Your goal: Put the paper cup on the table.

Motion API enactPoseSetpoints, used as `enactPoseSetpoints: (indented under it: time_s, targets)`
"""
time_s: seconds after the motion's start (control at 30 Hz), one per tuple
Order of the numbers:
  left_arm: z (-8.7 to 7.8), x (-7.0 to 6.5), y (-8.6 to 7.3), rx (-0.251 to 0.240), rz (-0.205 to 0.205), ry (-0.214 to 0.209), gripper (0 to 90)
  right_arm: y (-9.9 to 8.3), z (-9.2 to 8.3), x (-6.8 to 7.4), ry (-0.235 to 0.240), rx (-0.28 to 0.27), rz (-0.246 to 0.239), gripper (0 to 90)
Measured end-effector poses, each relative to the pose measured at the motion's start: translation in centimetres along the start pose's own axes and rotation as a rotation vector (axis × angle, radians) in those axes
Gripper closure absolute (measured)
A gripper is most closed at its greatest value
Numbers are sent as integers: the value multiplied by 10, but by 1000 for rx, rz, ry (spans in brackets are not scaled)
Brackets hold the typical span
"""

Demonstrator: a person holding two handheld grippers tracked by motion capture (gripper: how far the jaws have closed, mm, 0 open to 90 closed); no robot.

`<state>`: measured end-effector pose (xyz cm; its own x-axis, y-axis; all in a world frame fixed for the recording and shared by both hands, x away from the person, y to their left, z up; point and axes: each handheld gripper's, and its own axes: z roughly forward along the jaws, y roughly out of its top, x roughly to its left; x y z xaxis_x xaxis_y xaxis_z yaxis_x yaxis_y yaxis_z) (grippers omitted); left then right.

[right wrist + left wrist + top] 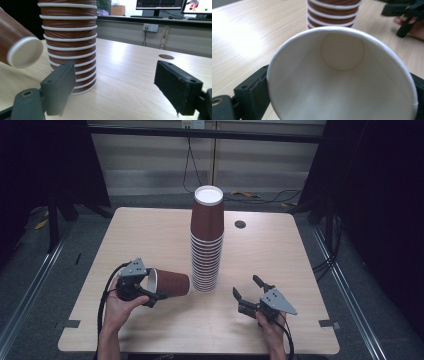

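Note:
A tall stack of upside-down brown paper cups stands at the middle of the wooden table. My left gripper is shut on a single brown cup at its rim, holding it on its side with the bottom pointing at the stack. In the left gripper view the cup's white inside sits between the jaws, with the stack just behind. My right gripper is open and empty, low over the table to the right of the stack. Its view shows the stack and the held cup's bottom at left.
A round cable hole lies in the table behind the stack, to the right. Cables hang along the wall at the back. Bare tabletop stretches in front of the stack and to both sides. Monitors stand on a far desk.

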<state>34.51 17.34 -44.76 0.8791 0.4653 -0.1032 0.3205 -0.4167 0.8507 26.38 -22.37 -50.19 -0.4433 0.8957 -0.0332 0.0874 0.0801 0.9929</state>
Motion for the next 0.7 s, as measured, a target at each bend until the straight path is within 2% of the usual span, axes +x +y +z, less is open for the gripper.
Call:
enactPoseSetpoints:
  time_s: [0.1, 0.23, 0.3, 0.37, 0.5, 0.7]
  targets:
    - [-4, 6, 1, 26, -10, 29, 41, -1, -2, -1, 8, -16, 20, 153]
    - [-8, 12, 3, 23, -33, 36, 41, -2, -4, -1, 25, -43, 5, 136]
    - [-10, 16, 5, 29, -35, 47, 40, -2, -5, -1, 30, -56, 3, 137]
    - [-12, 21, 10, 41, -31, 75, 40, -4, -8, -3, 31, -84, 14, 139]
    - [-19, 30, 20, 47, -27, 93, 40, -4, -8, -3, 45, -90, 9, 142]
    - [-26, 38, 35, 63, -15, 84, 40, -4, -8, -4, 47, -88, 26, 141]
